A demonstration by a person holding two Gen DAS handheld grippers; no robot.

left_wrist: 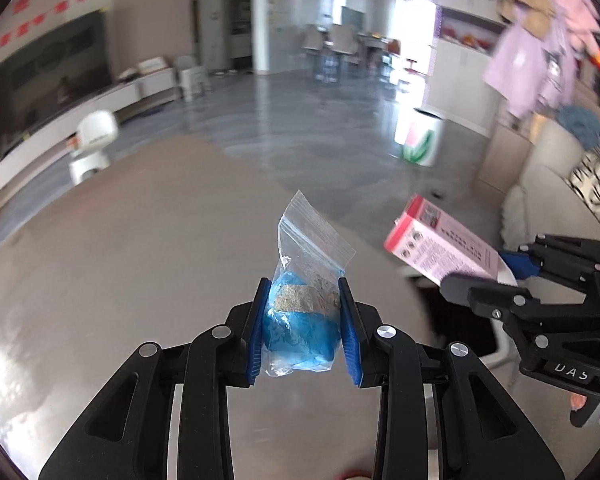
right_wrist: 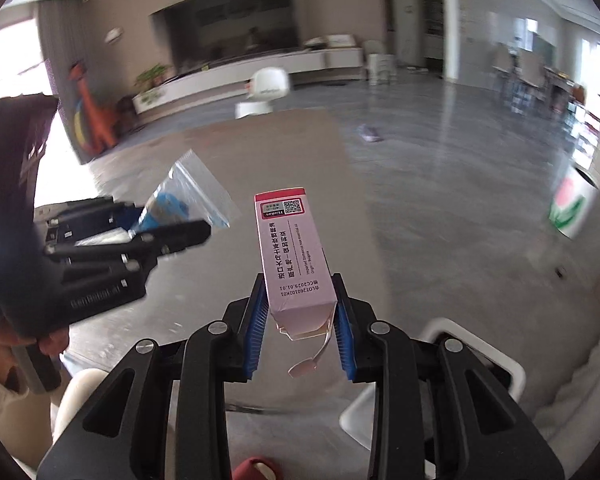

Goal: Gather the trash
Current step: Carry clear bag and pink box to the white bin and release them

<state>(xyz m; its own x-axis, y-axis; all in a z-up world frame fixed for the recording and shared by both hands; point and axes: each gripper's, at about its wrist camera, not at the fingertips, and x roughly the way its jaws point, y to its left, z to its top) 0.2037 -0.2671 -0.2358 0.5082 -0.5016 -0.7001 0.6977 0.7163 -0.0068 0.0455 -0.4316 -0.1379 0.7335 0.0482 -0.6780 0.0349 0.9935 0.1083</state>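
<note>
Now | left gripper [left_wrist: 303,312] grips zip bag [left_wrist: 306,280] | right gripper [right_wrist: 302,330] grips pink box [right_wrist: 292,256]

There are two grippers: the left gripper [left_wrist: 304,312] and the right gripper [right_wrist: 300,320]. There is one clear zip bag [left_wrist: 306,276] with blue material inside, and one pink carton box [right_wrist: 294,256]. On the floor stands one white bin [left_wrist: 422,140] and one small white robot [left_wrist: 92,144]. One grey table [left_wrist: 140,260] is below.
</note>
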